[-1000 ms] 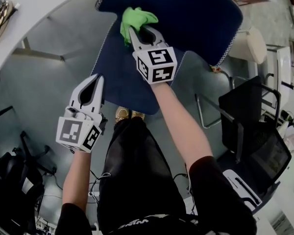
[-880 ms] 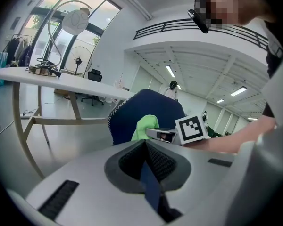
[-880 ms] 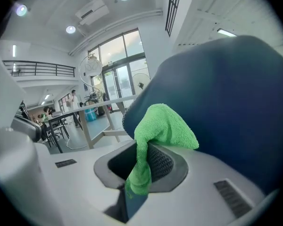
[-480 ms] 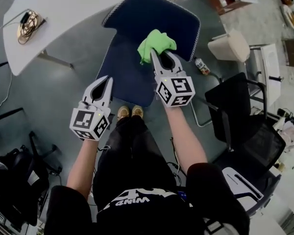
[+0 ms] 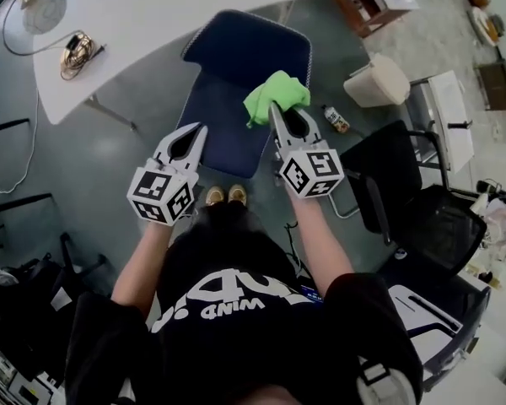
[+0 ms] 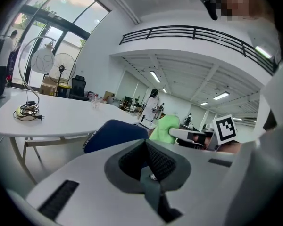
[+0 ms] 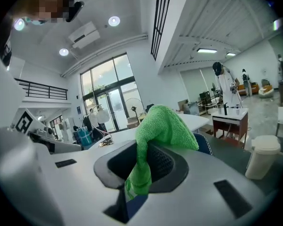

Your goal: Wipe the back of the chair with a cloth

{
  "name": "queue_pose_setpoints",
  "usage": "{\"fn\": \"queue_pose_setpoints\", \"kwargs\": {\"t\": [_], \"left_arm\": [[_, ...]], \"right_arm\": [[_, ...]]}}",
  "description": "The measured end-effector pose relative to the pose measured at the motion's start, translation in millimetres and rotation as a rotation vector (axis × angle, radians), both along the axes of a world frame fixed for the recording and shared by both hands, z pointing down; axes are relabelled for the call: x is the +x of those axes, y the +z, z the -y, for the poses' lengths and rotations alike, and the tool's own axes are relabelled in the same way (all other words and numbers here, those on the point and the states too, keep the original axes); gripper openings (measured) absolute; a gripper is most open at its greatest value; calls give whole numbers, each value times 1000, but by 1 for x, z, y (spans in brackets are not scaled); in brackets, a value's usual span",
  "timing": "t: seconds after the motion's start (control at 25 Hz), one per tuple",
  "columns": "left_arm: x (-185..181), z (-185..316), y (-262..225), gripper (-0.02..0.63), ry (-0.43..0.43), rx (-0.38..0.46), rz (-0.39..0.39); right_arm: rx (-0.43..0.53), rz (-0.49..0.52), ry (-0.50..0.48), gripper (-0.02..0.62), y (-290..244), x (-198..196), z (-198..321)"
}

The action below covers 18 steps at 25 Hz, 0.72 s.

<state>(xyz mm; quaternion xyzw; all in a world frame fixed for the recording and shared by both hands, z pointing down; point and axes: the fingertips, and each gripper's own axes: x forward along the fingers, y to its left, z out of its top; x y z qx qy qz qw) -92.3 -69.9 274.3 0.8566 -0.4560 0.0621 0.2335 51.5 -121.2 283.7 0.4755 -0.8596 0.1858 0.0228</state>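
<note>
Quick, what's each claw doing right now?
Left claw: closed, empty.
Right claw: closed on the cloth.

Showed a grey floor (image 5: 110, 167), a curved white table (image 5: 169, 7), black chairs (image 5: 396, 175), tall windows (image 7: 108, 95), round ceiling lamps (image 7: 114, 20).

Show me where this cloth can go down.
Bare: the white table between the cable coil and the chair, and the chair's blue left half. Crowded: right of the cloth, with bin, bottle and black chairs.
</note>
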Motion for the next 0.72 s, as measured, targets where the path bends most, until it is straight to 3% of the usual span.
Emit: {"fn": "queue_pose_setpoints", "kwargs": {"t": [0.36, 0.72], "left_arm": [[-1, -23, -60, -2, 47, 84, 18], [-2, -59, -56, -2, 20, 142, 1]], "right_arm": [[78, -53, -8, 54, -63, 47, -55], [63, -68, 23, 54, -50, 55, -117]]}}
